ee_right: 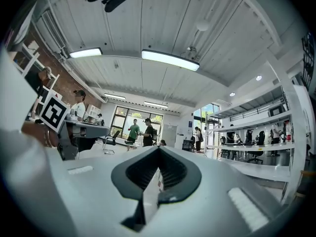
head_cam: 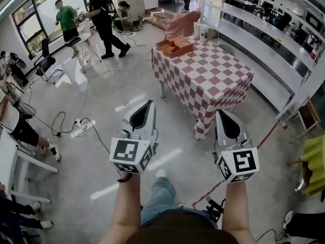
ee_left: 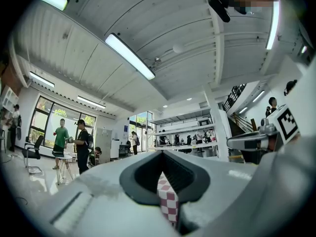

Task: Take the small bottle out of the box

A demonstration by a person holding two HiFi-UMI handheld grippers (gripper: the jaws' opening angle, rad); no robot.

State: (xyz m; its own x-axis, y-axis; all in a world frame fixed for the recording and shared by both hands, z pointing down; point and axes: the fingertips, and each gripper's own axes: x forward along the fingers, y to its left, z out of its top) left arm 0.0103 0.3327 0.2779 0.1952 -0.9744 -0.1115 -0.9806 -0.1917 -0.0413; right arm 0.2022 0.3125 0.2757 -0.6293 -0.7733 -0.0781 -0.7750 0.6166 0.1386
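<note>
A brown open box (head_cam: pixel 174 46) stands on the far left corner of a table with a red-and-white checked cloth (head_cam: pixel 213 80), well ahead of me. Something small and dark shows inside the box; I cannot tell whether it is the bottle. Both grippers are held in the air over the floor, short of the table. My left gripper (head_cam: pixel 149 103) (ee_left: pixel 163 154) is shut with nothing in it, and a strip of the checked cloth (ee_left: pixel 168 196) shows past its tips. My right gripper (head_cam: pixel 219 113) (ee_right: pixel 158 152) is also shut and empty.
Two white cups (head_cam: pixel 200 31) and a pink cloth (head_cam: pixel 182 23) are at the table's far end. Long white shelving (head_cam: pixel 264 44) runs along the right. Cables and a floor fan (head_cam: pixel 81 127) lie to the left. People stand by a small white table (head_cam: pixel 81 39) at the back left.
</note>
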